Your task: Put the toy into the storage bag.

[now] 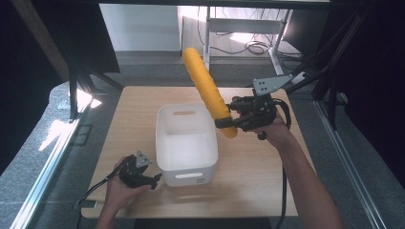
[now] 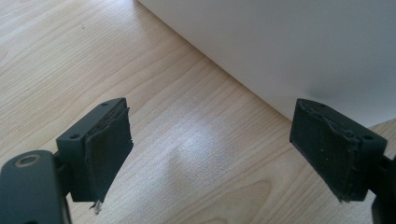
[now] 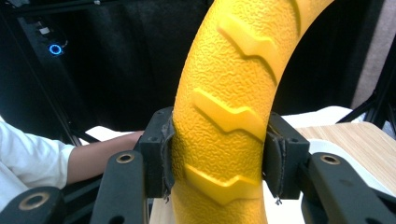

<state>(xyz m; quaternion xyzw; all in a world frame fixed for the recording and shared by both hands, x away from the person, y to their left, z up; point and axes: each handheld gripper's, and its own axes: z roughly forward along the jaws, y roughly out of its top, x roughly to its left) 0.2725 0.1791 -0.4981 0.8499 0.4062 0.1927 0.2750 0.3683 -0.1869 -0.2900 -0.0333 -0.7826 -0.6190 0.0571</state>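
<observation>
1. I am holding the right gripper (image 1: 228, 120) above the far right part of the wooden table (image 1: 258, 181), just beside the right rim of the white bin (image 1: 186, 143).
2. Its jaws are pressing on a long yellow textured cylinder (image 1: 209, 90), gripping it near its lower end; in the right gripper view the pads are squeezing both sides of the yellow cylinder (image 3: 229, 126), which bears raised chevron-like ridges.
3. The cylinder is tilting: in the high view its lower end is hanging just past the bin's right rim, and its upper end is leaning up and away toward the far edge of the table, clear of the surface.
4. I am resting the left gripper (image 1: 157, 179) low at the near left corner of the bin, close to the tabletop.
5. In the left gripper view the left gripper (image 2: 210, 154) is standing with its jaws spread wide and nothing between them; bare wood is lying under the gap, and the white wall of the bin (image 2: 289, 51) is rising just beyond the tips.
6. The bin is sitting upright near the middle of the table, with a handle slot in its far wall and another in its near wall.
</observation>
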